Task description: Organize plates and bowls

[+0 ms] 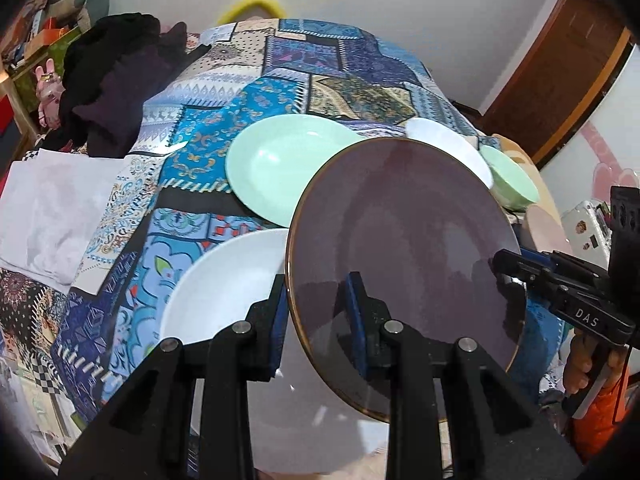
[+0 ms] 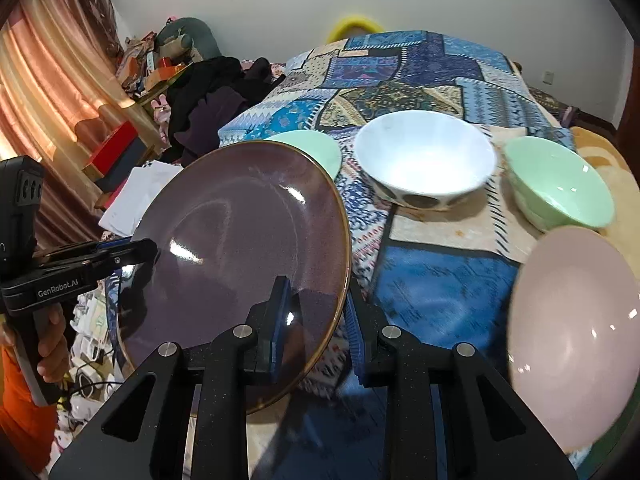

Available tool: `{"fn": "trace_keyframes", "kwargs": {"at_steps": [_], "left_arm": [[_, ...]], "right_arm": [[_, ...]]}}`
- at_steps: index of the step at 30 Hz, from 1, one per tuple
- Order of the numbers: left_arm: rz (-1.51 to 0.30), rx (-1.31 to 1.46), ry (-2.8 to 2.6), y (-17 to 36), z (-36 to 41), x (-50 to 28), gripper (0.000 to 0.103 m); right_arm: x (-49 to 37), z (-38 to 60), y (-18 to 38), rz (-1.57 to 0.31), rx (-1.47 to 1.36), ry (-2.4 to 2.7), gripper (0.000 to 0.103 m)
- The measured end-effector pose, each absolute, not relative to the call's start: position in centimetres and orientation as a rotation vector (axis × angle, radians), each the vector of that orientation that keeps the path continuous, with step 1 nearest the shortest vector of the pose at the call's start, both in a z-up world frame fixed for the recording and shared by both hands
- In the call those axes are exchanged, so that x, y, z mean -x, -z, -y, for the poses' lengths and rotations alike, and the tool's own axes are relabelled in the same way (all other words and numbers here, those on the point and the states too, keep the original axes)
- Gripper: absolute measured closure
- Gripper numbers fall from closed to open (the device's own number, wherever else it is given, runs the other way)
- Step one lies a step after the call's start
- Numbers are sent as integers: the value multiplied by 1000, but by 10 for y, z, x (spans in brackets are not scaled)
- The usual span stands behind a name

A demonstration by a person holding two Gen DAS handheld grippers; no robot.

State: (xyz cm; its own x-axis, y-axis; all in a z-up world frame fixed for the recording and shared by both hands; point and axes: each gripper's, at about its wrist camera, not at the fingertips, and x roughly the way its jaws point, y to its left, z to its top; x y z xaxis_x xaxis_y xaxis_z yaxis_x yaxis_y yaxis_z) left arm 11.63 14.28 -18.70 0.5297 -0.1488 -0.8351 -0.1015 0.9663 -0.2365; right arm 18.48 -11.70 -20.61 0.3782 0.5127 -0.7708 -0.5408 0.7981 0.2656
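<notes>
A dark purple plate with a gold rim is held tilted in the air above the patchwork tablecloth. My left gripper is shut on its near-left rim. My right gripper is shut on its right rim; it shows at the plate's right edge in the left wrist view. A mint plate and a white plate lie on the cloth beneath. A white bowl, a mint bowl and a pink plate stand to the right.
The tablecloth covers a round table. Dark clothes and white cloth lie at its far left. Shelves and curtains stand beyond on the left, a wooden door on the right.
</notes>
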Motion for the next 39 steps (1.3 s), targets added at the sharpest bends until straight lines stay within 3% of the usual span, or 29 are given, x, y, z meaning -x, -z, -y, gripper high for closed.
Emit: {"fn": "trace_keyframes", "kwargs": {"at_steps": [13, 39], "left_arm": [[-1025, 253, 76, 177, -95, -100, 76], [-1163, 177, 124, 221, -30, -123, 76]], "right_arm": [[-169, 157, 217, -998, 5, -626, 79], [-169, 205, 248, -1079, -35, -542, 79]]}}
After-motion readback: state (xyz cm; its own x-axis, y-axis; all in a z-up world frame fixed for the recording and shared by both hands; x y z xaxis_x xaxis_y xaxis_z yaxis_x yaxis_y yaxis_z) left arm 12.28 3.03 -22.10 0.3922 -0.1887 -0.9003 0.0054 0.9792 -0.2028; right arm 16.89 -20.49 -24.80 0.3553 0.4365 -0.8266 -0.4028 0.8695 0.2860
